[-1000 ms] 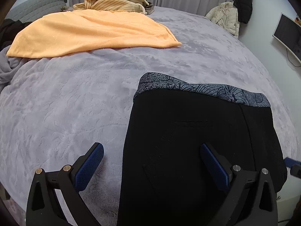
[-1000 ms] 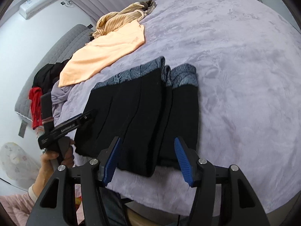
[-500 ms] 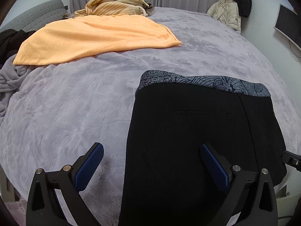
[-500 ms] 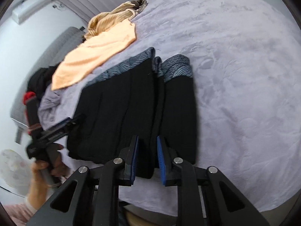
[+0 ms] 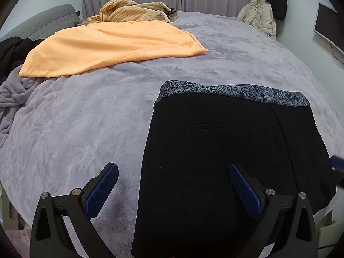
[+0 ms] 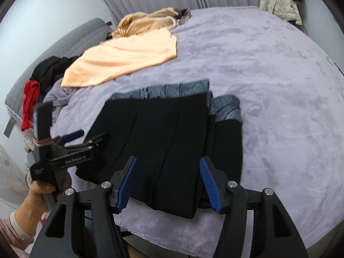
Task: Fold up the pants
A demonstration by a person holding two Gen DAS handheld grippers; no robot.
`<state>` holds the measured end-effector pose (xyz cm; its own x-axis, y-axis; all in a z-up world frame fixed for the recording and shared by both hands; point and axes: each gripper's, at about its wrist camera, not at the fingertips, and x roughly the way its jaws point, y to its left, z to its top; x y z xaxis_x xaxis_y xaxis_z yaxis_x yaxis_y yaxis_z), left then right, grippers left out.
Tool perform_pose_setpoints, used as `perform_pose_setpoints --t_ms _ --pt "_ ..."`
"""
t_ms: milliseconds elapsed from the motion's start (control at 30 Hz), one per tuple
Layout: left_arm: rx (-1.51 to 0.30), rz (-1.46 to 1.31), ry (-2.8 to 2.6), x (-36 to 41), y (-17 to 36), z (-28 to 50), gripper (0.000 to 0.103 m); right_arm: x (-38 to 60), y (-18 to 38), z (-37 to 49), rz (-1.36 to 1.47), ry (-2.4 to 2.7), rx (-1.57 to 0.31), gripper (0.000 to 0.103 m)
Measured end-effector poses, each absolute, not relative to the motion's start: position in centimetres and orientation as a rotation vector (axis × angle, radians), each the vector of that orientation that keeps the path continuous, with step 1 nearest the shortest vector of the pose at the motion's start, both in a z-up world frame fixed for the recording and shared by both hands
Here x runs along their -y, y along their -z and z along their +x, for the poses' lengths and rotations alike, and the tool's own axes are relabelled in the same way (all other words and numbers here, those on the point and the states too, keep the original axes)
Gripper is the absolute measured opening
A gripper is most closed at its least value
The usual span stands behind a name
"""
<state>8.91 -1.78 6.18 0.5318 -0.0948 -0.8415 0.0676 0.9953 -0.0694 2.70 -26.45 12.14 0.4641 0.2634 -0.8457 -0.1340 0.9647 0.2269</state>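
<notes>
Clearly, the black pants (image 6: 172, 142) are already folded into a compact packet that lies flat on the bed (image 6: 279, 86), near its front edge, with the patterned grey waistband (image 5: 234, 91) turned toward the far side. In the right wrist view one narrower layer sits beside the main layer, so the packet looks folded at least once along its length. I judge that the task is close to the end; perhaps one last fold or some smoothing is left, but I cannot tell this for sure.

The left gripper (image 5: 172, 182) hangs over the left side of the packet with its jaws wide apart and nothing between them. The right gripper (image 6: 168, 181) is also spread wide and holds nothing; it stands over the near edge of the pants.

For moving there is much free blanket to the right of the packet and behind it. An orange cloth (image 5: 111, 45) and a striped yellow garment (image 5: 133, 10) lie well apart, toward the far left corner. The front edge of the bed is just beside the packet, so pulling it nearer could let it slide off.
</notes>
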Motion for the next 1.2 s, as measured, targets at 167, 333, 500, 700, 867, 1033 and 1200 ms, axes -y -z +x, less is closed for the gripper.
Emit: perform_pose_setpoints --t_ms 167,333,500,700,867,1033,1200 --pt "-1.023 -0.042 0.095 1.7 -6.1 9.1 0.103 25.7 -9.8 2.6 0.135 -0.218 -1.052 0.077" --pt "-1.009 -0.035 0.094 1.7 -6.2 8.9 0.103 26.0 -10.3 1.7 0.156 -0.233 -1.047 0.078" --pt "-1.037 -0.064 0.113 1.4 -6.3 8.7 0.103 27.7 -11.3 1.6 0.238 -0.215 -1.069 0.083" --pt "-1.041 -0.006 0.103 2.9 -8.2 7.3 0.103 28.1 -13.3 1.9 0.179 -0.084 -1.099 0.093" --pt "-1.042 -0.024 0.131 3.8 -9.7 6.4 0.103 26.7 -15.2 2.1 0.158 -0.105 -1.073 0.094" --pt "-1.074 -0.047 0.111 4.2 -10.8 5.9 0.103 24.8 -16.5 2.4 0.081 -0.077 -1.059 0.102" --pt "-1.073 0.009 0.066 4.7 -11.5 5.4 0.103 23.5 -16.8 2.7 0.014 -0.026 -1.066 0.102"
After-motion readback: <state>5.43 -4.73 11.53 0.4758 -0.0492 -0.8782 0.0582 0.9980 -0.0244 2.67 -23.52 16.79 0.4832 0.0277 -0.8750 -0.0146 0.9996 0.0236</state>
